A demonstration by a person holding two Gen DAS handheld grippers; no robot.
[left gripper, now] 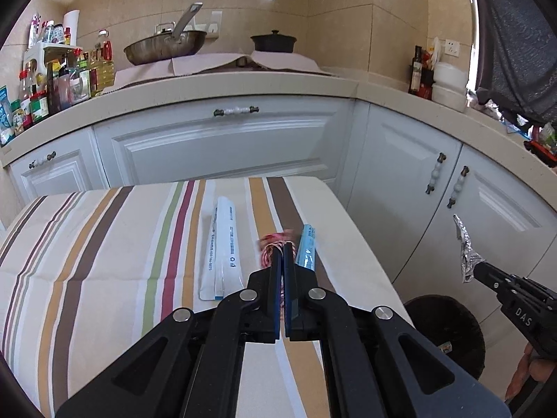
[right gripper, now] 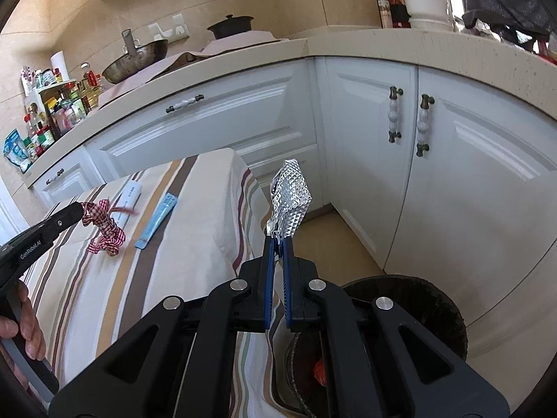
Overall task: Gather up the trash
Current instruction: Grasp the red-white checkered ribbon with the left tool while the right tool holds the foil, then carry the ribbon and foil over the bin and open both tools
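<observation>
The striped tablecloth (left gripper: pixel 104 244) serves as the landmark here. Above its far right part the left gripper (left gripper: pixel 282 245) is clenched on a red-and-white checked ribbon (right gripper: pixel 104 226) — in the right wrist view the ribbon hangs from the fingertips, lifted off the cloth, its loops dangling just above the stripes. On the cloth just beside the ribbon, toward the table's right edge, lies a narrow blue packet (right gripper: pixel 156 221), flat and pointing away toward the white cabinets (left gripper: pixel 226 139). On the ribbon's other side, farther in from that edge, a long white wrapper (left gripper: pixel 222 244) with printed text lies flat as well. Off the cloth's right edge, clear of the table, the right gripper (right gripper: pixel 277 238) is closed tight on a crumpled piece of embossed silver foil (right gripper: pixel 290 198), which stands up from the blue finger pads (right gripper: pixel 268 261) in the air. Below that gripper, on the floor against the draped side of the cloth, stands a dark round trash bin (right gripper: pixel 417 299); something red sits inside it. A person's hand (right gripper: pixel 24 324) grips the left tool's handle.
</observation>
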